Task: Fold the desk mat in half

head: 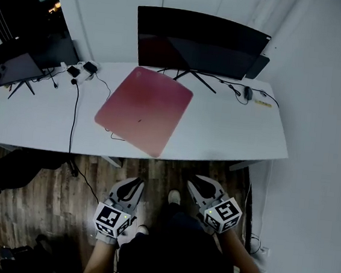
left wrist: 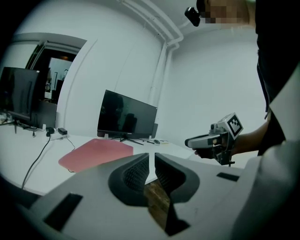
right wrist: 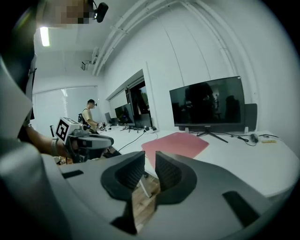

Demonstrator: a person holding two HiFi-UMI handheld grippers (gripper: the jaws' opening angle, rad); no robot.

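The pink desk mat point(head: 144, 109) lies flat and unfolded on the white desk point(head: 232, 130), turned at an angle, its near corner by the front edge. It also shows far ahead in the left gripper view as the mat point(left wrist: 96, 152) and in the right gripper view as the mat point(right wrist: 176, 143). My left gripper point(head: 136, 184) and right gripper point(head: 197, 181) hang in front of the desk, over the wooden floor, well short of the mat. The left gripper point(left wrist: 151, 157) and right gripper point(right wrist: 150, 154) each show only a thin slit between empty pads.
A wide dark monitor point(head: 198, 42) stands behind the mat, a mouse point(head: 247, 94) to its right. A second monitor point(head: 27, 63) and plugs sit at the desk's left, and a black cable point(head: 74, 113) runs over the front edge. Another person point(right wrist: 90, 115) stands far off.
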